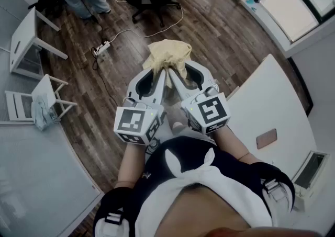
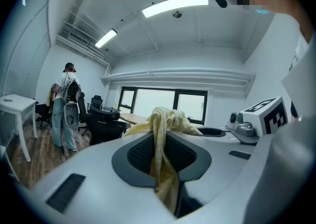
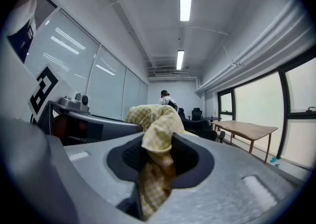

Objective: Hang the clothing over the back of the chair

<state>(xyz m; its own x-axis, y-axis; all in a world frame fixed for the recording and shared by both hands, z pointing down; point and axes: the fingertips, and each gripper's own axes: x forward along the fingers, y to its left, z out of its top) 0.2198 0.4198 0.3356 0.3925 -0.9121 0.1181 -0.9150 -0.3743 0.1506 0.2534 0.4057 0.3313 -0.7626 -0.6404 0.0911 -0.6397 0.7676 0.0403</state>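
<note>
Out ahead of us above the wood floor point(image 1: 225, 37), our left gripper point(image 1: 161, 74) and right gripper point(image 1: 176, 72) both pinch the bunched yellow clothing point(image 1: 168, 53), so we should hold tight and spread it wide and level before we drape it.

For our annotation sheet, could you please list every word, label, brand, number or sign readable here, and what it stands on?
No readable text anywhere.
The black-and-white square markers on the left gripper's cube and the right gripper's cube are coded patterns, not letters or numbers.
</note>
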